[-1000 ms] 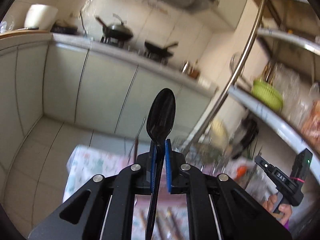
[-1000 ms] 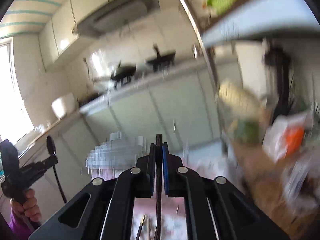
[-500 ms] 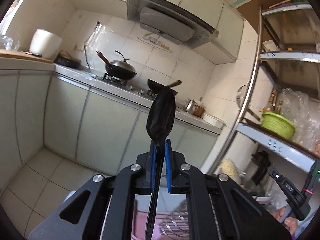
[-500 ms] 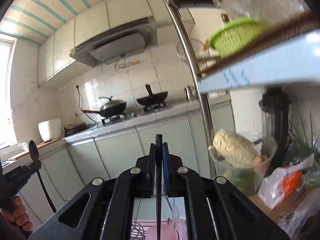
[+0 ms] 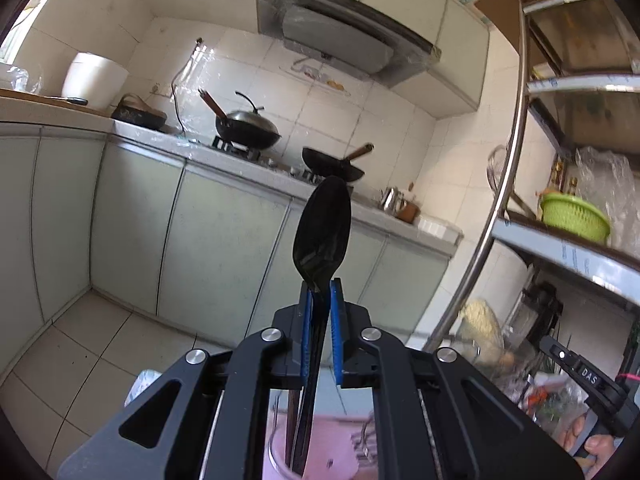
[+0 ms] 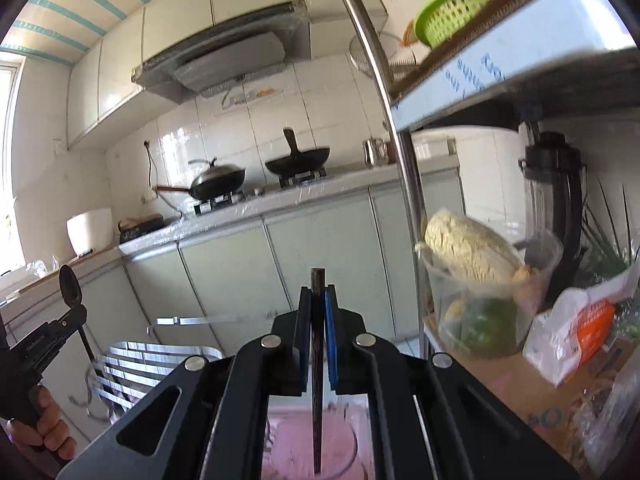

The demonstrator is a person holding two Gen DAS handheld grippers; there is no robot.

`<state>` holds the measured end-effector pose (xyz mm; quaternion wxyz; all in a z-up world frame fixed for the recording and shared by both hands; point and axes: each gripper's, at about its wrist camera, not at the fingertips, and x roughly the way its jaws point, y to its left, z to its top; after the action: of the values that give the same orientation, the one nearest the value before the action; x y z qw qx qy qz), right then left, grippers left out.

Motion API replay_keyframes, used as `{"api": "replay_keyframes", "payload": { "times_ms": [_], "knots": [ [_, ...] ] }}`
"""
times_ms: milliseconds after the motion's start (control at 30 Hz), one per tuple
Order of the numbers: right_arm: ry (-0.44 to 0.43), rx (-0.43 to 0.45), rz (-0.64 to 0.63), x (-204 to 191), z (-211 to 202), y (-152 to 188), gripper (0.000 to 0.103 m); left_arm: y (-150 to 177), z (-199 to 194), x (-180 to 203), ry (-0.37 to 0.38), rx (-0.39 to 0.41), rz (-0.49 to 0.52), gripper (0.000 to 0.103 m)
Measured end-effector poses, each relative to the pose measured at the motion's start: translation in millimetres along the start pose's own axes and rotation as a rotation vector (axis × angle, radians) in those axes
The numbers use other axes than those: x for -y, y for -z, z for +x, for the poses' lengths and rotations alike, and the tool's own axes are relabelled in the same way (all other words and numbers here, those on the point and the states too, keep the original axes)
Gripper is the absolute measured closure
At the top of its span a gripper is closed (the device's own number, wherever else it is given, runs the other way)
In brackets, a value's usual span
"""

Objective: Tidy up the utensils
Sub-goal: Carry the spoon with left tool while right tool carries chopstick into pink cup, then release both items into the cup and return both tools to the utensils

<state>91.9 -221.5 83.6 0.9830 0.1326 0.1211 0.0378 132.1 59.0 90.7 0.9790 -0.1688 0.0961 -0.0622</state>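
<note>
Left wrist view, grip: the left hand-held gripper (image 5: 319,312) is closed on the neck of a black spoon (image 5: 322,232); the bowl stands upright at frame centre, above the blue pads (image 5: 336,332).
Left wrist view, target: a pink utensil cup (image 5: 276,450) sits at the bottom centre, directly under the jaws. The spoon handle runs down into its mouth, beside a dark brown chopstick already standing inside.
Left wrist view, step: judged to be lowering the spoon, handle first, into the cup.
Right wrist view, grip: the right hand-held gripper (image 6: 318,320) is closed on a dark chopstick (image 6: 317,360) held vertically at frame centre.
Right wrist view, target: the chopstick's lower tip hangs over the cup's pink opening (image 6: 340,444) at bottom centre; whether it is inside the rim I cannot tell.
Right wrist view, surroundings: a metal dish rack (image 6: 156,356) lies lower left.
Next move: likely each utensil should be lowered straight down and kept vertical, then the jaws eased apart so neither tips the cup.
</note>
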Motion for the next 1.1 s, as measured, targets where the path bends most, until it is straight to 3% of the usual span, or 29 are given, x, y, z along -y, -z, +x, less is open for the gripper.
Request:
{"api": "replay_keyframes", "payload": {
  "times_ms": [433,600,667,733,833,933,1100],
  "knots": [
    [0.025,-0.169,0.002,9,13,37,0.097,47,6,-15,0.003,-0.195,-0.014,0.097],
    [0.019,-0.209,-0.018,8,16,44,0.096,51,7,-14,-0.013,-0.217,0.003,0.096],
    [0.01,-0.232,-0.024,8,18,46,0.095,50,8,-13,-0.023,-0.226,0.012,0.092],
    [0.008,-0.249,-0.033,7,21,49,0.095,48,6,-13,-0.028,-0.235,0.016,0.075],
    [0.0,-0.261,-0.028,6,21,50,0.084,45,2,-11,-0.032,-0.232,0.029,0.063],
    [-0.007,-0.258,-0.024,7,18,50,0.072,42,-2,-9,-0.037,-0.233,0.048,0.061],
    [-0.003,-0.236,-0.027,7,4,47,0.07,40,-18,-14,-0.056,-0.231,0.013,0.06]
  ]
}}
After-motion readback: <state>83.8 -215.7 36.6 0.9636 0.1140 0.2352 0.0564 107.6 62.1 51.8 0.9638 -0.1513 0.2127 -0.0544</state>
